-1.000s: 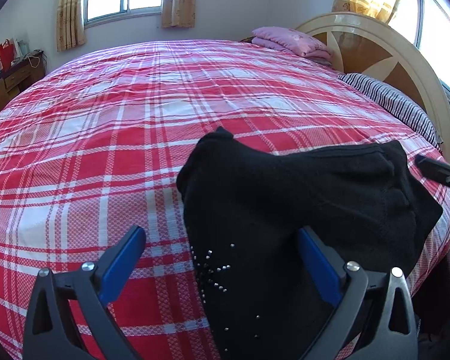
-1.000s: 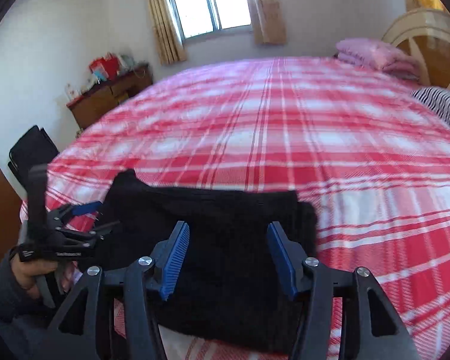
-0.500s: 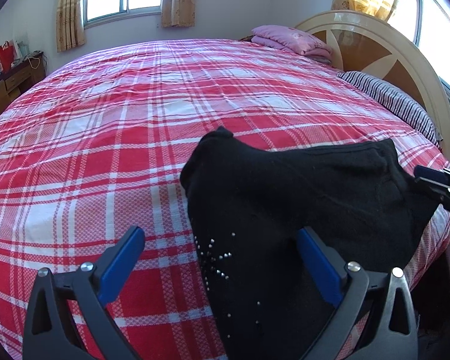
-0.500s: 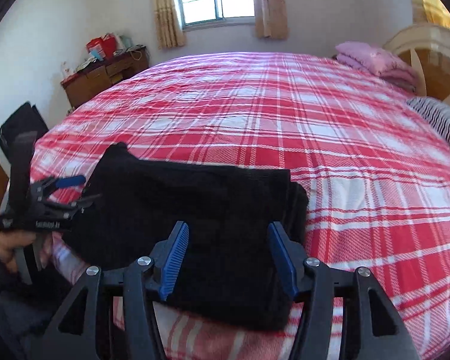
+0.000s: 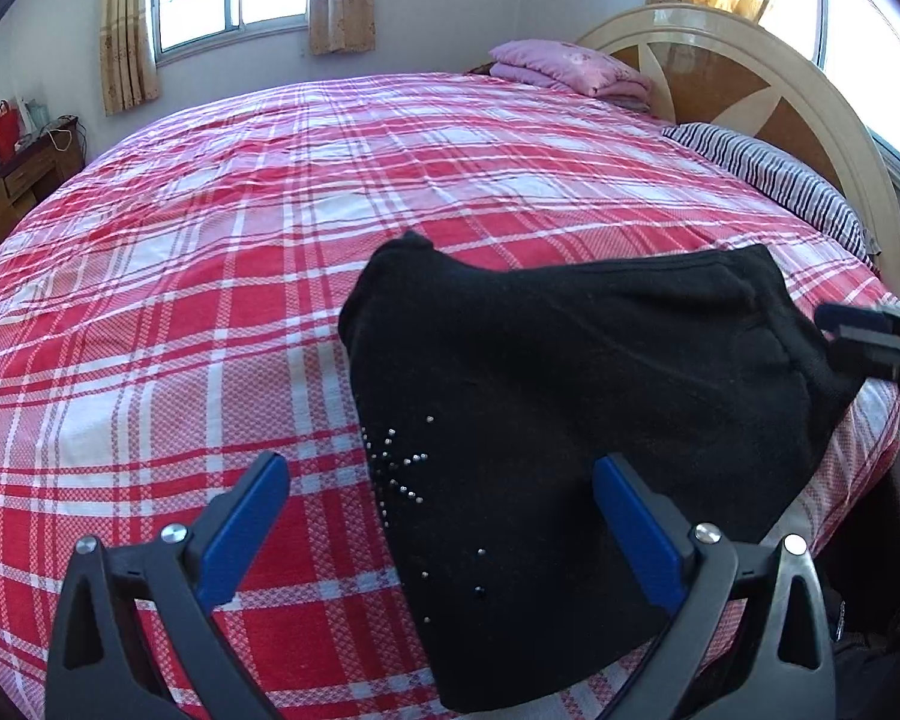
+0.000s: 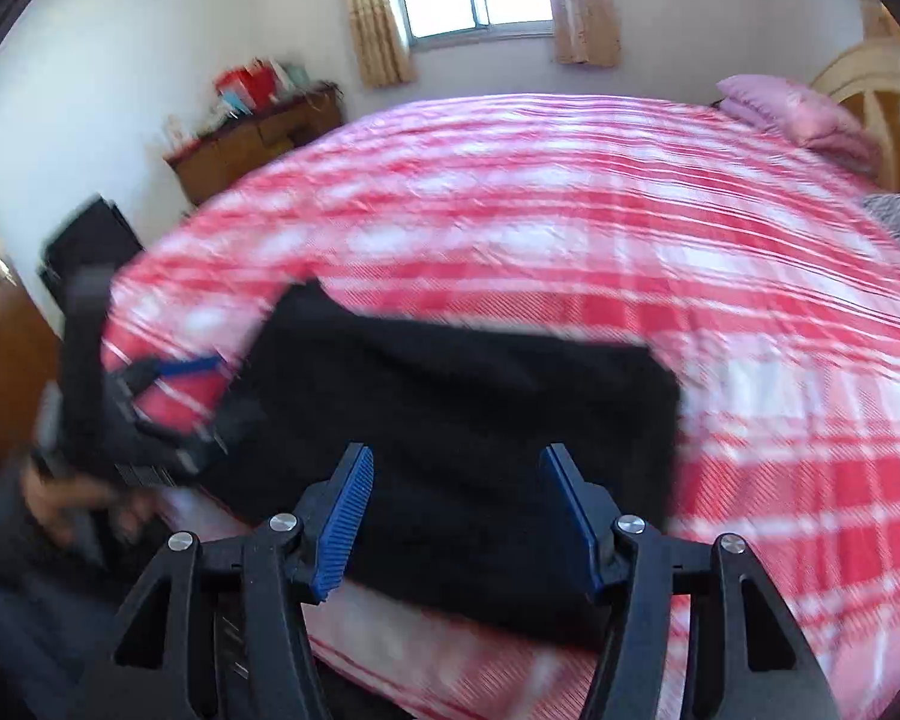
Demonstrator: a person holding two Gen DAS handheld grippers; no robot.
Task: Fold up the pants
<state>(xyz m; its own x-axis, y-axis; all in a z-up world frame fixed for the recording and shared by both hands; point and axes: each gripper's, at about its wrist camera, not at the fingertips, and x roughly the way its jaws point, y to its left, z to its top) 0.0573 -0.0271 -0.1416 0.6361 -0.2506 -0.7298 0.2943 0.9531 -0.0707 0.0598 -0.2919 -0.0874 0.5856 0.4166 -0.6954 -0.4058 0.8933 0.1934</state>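
Both grippers' jaws hang empty, left gripper [image 5: 438,525] wide and right gripper [image 6: 456,516] opening, so the black pants [image 5: 570,396] near the bed [image 5: 210,276] edge could slide off.

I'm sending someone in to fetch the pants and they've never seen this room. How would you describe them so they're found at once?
Find the big bed with the red-and-white plaid cover. The black pants lie folded at its near edge, far from the headboard. They are the only dark item on the bed, with small silver studs on one side.
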